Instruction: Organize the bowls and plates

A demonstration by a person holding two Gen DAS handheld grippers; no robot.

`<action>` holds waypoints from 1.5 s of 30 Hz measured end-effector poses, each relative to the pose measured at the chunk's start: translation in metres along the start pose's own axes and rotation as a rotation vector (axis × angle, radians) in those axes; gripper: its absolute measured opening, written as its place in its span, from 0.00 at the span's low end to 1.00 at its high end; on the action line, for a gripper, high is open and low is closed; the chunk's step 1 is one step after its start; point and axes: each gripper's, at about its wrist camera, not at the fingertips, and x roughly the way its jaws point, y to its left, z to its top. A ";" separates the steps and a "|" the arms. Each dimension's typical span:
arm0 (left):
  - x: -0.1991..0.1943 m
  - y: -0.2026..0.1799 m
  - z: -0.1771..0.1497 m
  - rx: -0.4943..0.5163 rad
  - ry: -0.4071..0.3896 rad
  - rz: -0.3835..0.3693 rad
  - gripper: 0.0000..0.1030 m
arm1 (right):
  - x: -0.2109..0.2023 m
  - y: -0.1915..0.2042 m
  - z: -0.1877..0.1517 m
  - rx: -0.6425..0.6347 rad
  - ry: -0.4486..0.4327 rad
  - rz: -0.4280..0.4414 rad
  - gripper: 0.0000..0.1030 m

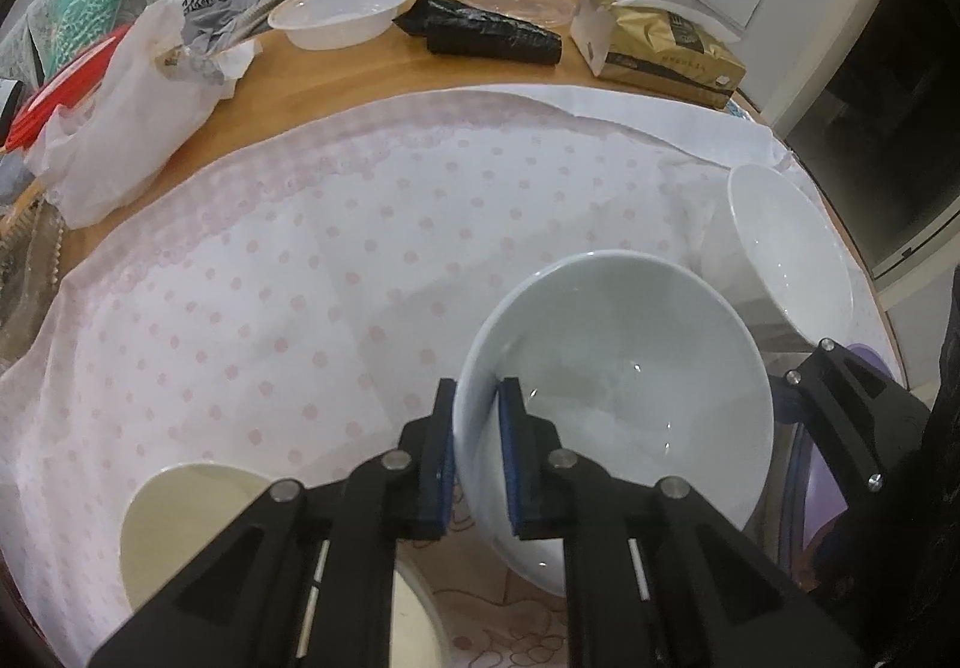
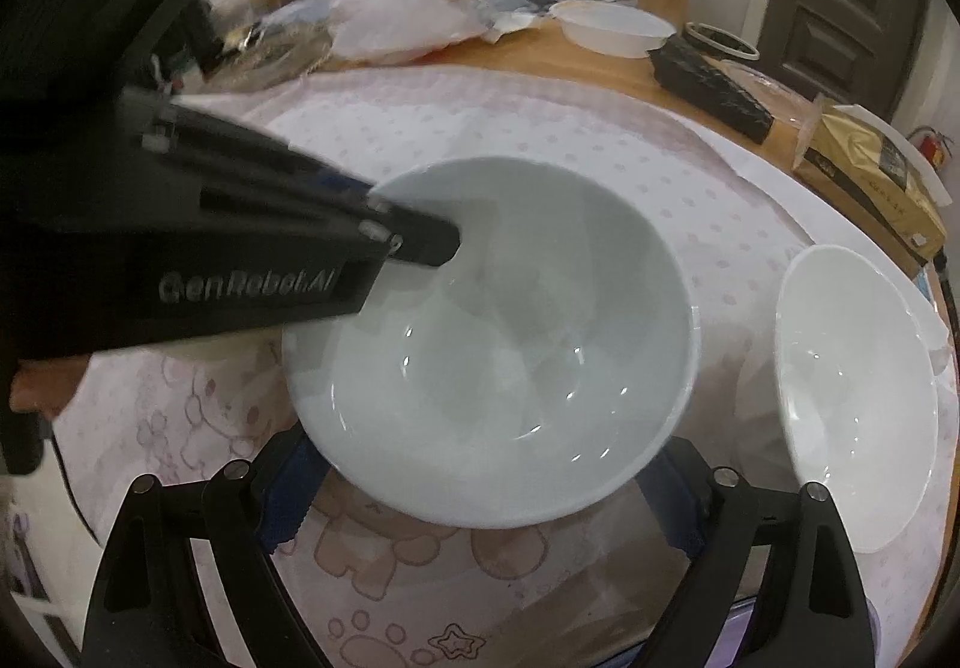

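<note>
Spread over the wooden table (image 1: 372,68), a pink-dotted cloth (image 1: 270,278) is carrying the bowls while two hand-held grippers are working at one of them.

Left gripper (image 1: 477,458) is pinching the near-left rim of the pale grey-white bowl (image 1: 630,398), one blue pad (image 1: 516,464) inside the wall and the other outside, its jaws nearly together on the thin rim. Right gripper (image 2: 486,494) is standing wide apart, its pads flanking the same bowl's near side without clearly pressing it. A second white bowl (image 2: 852,416) is sitting just to the right, close beside but apart. A cream plate (image 1: 180,524) is lying on the cloth to the left of the left gripper, partly hidden under it.
</note>
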 end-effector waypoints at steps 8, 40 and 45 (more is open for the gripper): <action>-0.012 -0.004 -0.002 0.013 -0.026 0.005 0.10 | -0.009 0.002 -0.002 -0.017 -0.042 -0.020 0.84; -0.106 0.019 -0.023 -0.018 -0.175 0.071 0.10 | -0.065 0.058 0.026 -0.112 -0.151 -0.035 0.84; -0.112 0.037 -0.032 -0.047 -0.180 0.081 0.10 | -0.061 0.075 0.033 -0.136 -0.151 -0.021 0.84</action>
